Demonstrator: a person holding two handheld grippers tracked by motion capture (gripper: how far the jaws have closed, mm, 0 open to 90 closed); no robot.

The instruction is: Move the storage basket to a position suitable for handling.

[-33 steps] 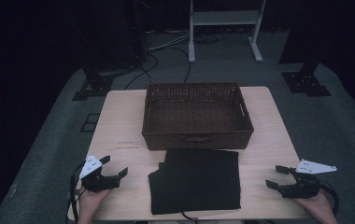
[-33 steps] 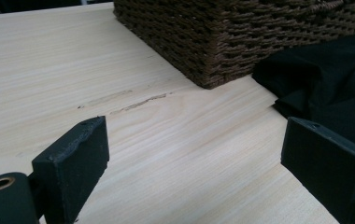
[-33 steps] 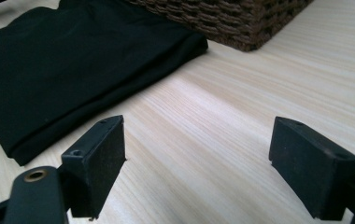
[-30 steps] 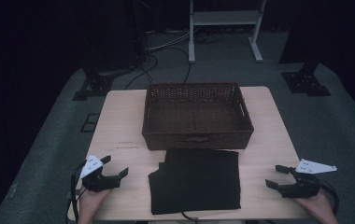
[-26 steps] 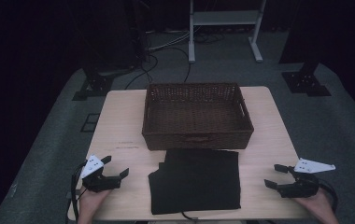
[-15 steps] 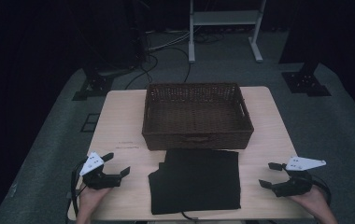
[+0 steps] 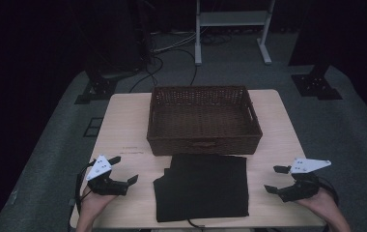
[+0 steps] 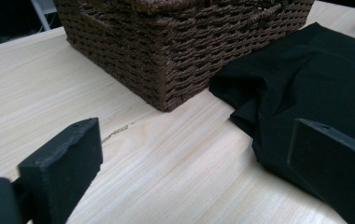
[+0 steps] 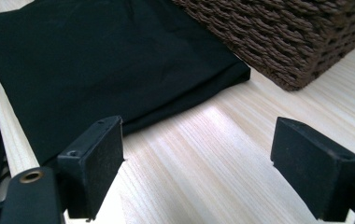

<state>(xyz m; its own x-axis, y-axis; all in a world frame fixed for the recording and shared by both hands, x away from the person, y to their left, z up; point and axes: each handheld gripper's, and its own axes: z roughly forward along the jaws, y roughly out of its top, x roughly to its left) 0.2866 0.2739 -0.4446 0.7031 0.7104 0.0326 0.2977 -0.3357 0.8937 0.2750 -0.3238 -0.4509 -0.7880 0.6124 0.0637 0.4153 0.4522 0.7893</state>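
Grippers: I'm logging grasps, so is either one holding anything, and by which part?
Nothing is held. The left gripper and right gripper are both open over bare table, either side of the black cloth.

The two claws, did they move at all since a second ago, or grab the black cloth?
Both crept a little toward the black cloth. The left claw edged up and inward, and its jaws have just been opening a bit wider, with nothing between them. The right claw slid inward from the table's right edge, open and empty. Neither took hold of anything. The cloth and the brown basket stayed put.
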